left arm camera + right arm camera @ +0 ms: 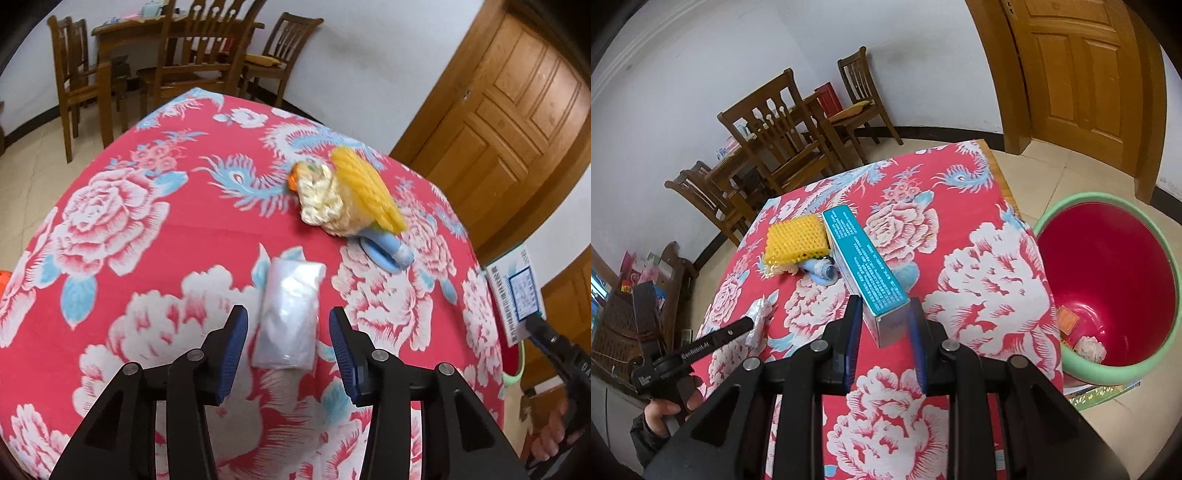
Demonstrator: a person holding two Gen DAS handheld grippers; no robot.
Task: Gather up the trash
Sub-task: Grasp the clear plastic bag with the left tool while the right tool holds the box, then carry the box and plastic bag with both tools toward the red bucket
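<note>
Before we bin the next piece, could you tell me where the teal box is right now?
In the right wrist view the teal box is clamped at its near end in the right gripper, above the floral tablecloth, left of the green bin.

walls: white | floor: pale tiles (1049, 173) | wooden chairs (775, 122) | wooden door (1082, 74)
</note>
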